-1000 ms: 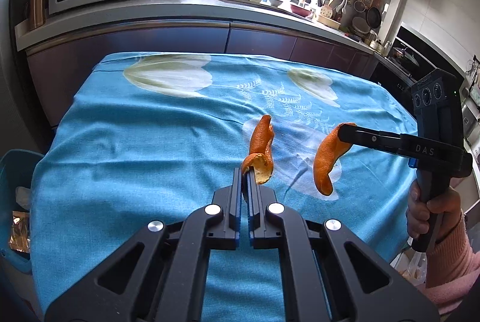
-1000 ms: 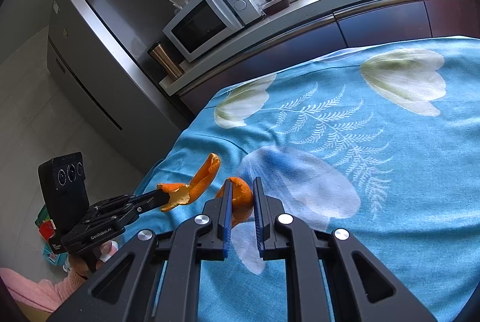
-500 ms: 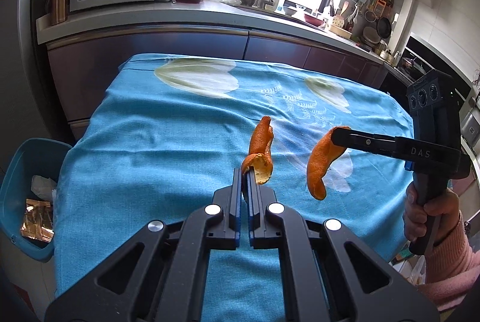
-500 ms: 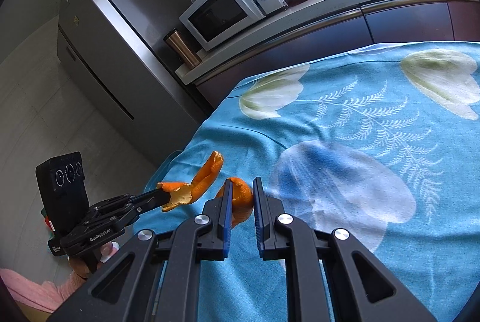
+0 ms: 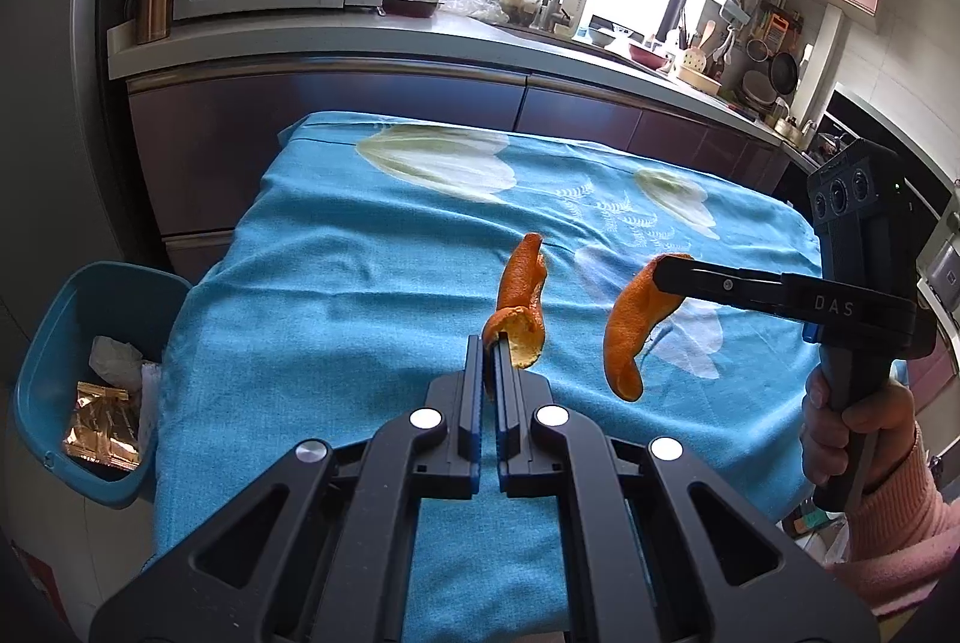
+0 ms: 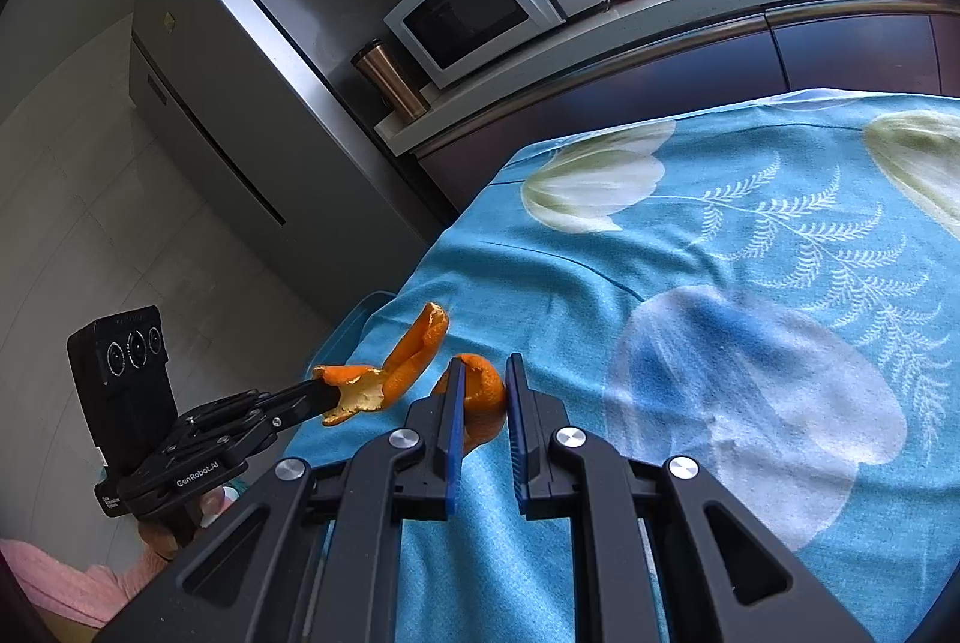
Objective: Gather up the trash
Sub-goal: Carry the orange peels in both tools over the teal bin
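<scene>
Two orange peels are clamped, one by the left gripper [image 5: 495,343], one by the right gripper [image 6: 483,385], held above the tablecloth [image 5: 360,283] (likely for the blue bin [image 5: 54,343], far left).

The lower end of the orange peel [image 6: 480,397] sinks out of sight between the right claw [image 6: 483,373] arms. Left of that claw, the blue bin [image 6: 354,319] shows only a rim sliver past the surface [image 6: 750,283] edge. Print on the gold packet [image 5: 102,427], left of the left claw [image 5: 491,343], is too small to read.
</scene>
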`<state>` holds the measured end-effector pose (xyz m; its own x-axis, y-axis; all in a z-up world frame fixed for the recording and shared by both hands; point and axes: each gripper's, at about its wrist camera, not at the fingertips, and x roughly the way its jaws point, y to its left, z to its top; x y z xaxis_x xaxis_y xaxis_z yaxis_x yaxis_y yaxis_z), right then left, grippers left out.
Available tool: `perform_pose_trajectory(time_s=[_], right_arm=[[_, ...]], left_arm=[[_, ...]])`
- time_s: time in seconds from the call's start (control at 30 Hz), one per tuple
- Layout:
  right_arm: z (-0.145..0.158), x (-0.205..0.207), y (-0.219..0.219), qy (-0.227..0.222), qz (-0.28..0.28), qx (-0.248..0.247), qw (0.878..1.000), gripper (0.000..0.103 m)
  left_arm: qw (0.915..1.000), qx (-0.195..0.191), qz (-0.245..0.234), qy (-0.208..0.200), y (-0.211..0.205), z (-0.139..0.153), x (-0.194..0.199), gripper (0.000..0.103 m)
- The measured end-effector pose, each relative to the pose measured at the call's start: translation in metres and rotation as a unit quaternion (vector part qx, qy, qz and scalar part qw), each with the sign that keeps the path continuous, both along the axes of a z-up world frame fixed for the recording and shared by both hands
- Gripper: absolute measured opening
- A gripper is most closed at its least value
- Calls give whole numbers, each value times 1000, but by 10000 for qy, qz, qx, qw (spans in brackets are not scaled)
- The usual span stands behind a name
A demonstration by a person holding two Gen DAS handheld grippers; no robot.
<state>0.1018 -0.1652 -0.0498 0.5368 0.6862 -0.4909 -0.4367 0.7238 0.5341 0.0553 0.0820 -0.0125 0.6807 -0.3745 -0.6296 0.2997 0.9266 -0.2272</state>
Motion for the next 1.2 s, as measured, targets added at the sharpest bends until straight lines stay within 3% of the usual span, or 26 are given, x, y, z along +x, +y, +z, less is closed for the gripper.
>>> perform_pose_trajectory(time_s=[1.2], right_arm=[[6, 12, 61, -64, 614, 29, 9981, 12]], left_arm=[[9982, -47, 592, -90, 60, 6, -22, 4]])
